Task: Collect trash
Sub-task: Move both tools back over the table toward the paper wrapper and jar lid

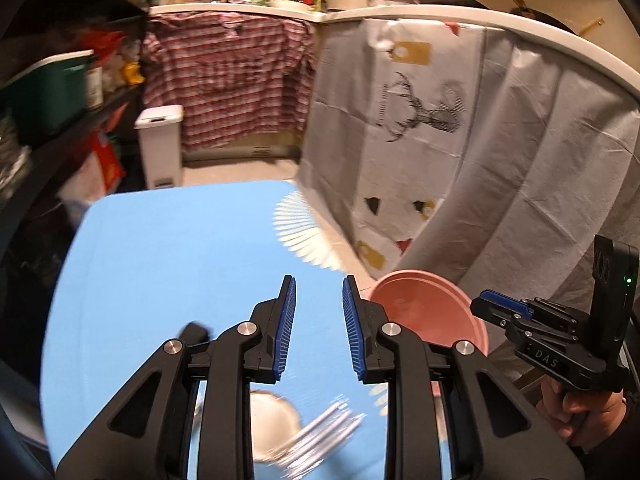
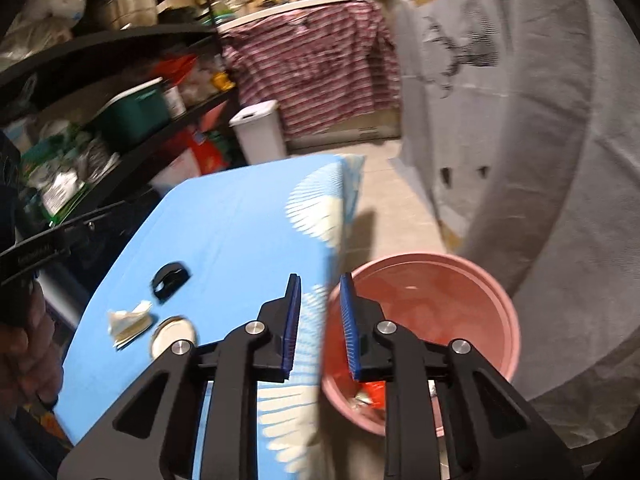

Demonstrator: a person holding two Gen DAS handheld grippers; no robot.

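A cluttered storeroom closes in around a blue table point(image 2: 224, 220): dark shelving point(image 2: 120, 40) packed with boxes runs along its far left side, a striped cloth point(image 1: 228, 80) hangs beyond its far end with a white lidded bin point(image 1: 160, 140) on the floor there, and a grey sheet printed with a deer point(image 1: 424, 116) drapes the wall past its right edge. A pink bucket point(image 2: 496, 300) stands on the floor just beside the table's right edge, with a red wrapper point(image 2: 374, 390) and other scraps at the bottom.

On the table lie a crumpled paper scrap point(image 2: 130, 322), a round pale lid point(image 2: 174, 334) touching it, and a small black piece point(image 2: 170, 276) a little farther up the table. A silvery blurred item point(image 1: 324, 436) lies near the lid.

The left gripper point(image 1: 319, 328) hangs over the table, jaws apart and holding nothing. The right gripper point(image 2: 320, 328) hovers over the table's edge by the bucket, jaws likewise apart and empty.
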